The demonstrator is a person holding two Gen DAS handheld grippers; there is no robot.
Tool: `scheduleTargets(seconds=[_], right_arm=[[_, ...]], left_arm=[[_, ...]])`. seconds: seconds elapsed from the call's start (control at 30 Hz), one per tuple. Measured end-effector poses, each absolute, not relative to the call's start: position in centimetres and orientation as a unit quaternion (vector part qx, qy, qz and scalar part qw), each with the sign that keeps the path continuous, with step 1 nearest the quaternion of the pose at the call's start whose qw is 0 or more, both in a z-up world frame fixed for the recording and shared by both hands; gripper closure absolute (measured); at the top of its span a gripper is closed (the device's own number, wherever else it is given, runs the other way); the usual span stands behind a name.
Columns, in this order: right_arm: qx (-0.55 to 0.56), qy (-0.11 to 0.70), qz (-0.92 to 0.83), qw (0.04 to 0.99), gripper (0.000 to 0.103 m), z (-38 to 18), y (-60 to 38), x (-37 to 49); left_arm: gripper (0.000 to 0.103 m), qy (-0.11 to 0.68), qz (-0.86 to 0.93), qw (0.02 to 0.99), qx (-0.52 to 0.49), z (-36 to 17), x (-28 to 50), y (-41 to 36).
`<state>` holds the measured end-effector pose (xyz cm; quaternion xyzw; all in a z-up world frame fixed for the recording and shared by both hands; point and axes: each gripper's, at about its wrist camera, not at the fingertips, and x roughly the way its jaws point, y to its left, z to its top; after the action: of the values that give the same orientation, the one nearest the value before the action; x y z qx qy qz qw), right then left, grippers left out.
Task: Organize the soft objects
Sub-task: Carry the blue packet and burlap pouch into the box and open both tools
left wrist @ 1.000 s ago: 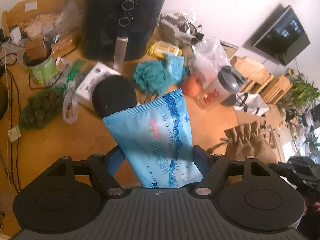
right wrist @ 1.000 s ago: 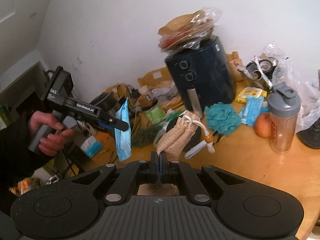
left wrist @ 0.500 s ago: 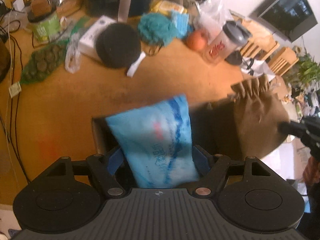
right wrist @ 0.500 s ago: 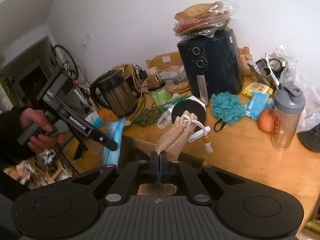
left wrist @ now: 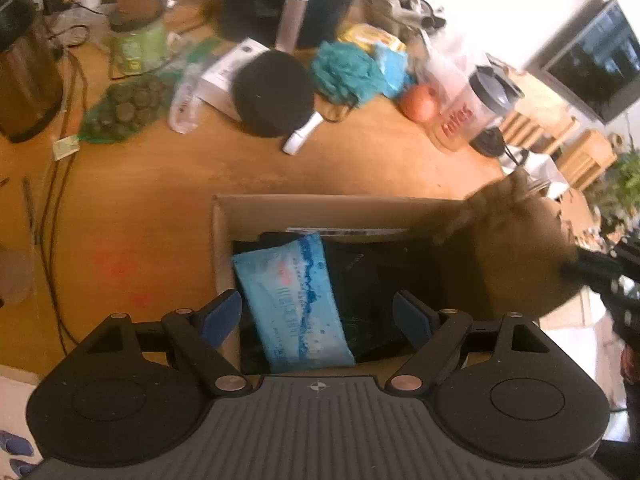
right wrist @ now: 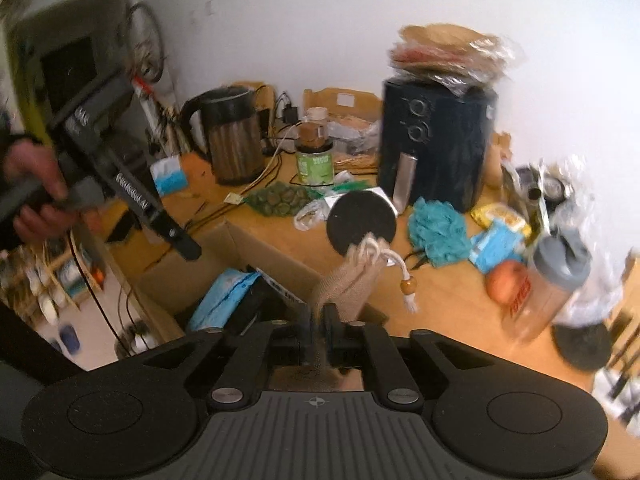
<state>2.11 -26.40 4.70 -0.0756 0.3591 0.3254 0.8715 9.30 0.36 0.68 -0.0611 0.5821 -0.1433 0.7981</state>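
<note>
Room: plain white wall (right wrist: 320, 20) behind a wooden table (left wrist: 160, 200), brightly lit, glare washing out the far right corner. Wall-mounted dark screen (left wrist: 592, 64) at upper right. Slatted wooden furniture (left wrist: 560, 136) below the screen, green houseplant (left wrist: 628, 180) beside it. Dark opening (right wrist: 72, 72) in the left wall, a wheel-like hoop (right wrist: 146, 48) next to it. Pale floor (right wrist: 100, 328), low wooden rack (right wrist: 44, 276) standing on it.

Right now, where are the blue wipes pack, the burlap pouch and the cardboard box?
blue wipes pack (left wrist: 294, 298), left wrist view, middle of its face.
burlap pouch (right wrist: 352, 282), right wrist view, mid-body.
cardboard box (left wrist: 320, 212), left wrist view, far wall.
</note>
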Motion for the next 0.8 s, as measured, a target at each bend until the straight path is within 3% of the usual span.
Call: scheduleTargets(seconds=[0.03,0.07,0.1,0.4,0.8], right_arm=[[-0.08,0.36,0.34,0.865,0.066,4.6,-25.9,1.9],[-0.082,0.357,0.347,0.863,0.037,4.6,-25.6,1.7],[-0.085,0.349,0.35,0.865,0.018,4.5,-25.3,1.4],[-0.059,0.385,0.328,0.861,0.0,2.7,-24.7,2.0],[-0.034,0.443,0.266,0.855,0.0,-1.2,-24.8,2.0]], left_arm=[[0.02,0.578,-0.137,0.802,-0.062,0.8,9.1,0.3],[0.02,0.574,-0.131,0.806,-0.063,0.9,8.8,0.5],[0.02,0.568,-0.125,0.811,-0.062,1.0,8.4,0.6],[0.02,0.535,-0.096,0.838,-0.054,1.5,5.9,1.1],[0.02,0.533,-0.082,0.841,-0.044,-1.7,4.7,2.0]])
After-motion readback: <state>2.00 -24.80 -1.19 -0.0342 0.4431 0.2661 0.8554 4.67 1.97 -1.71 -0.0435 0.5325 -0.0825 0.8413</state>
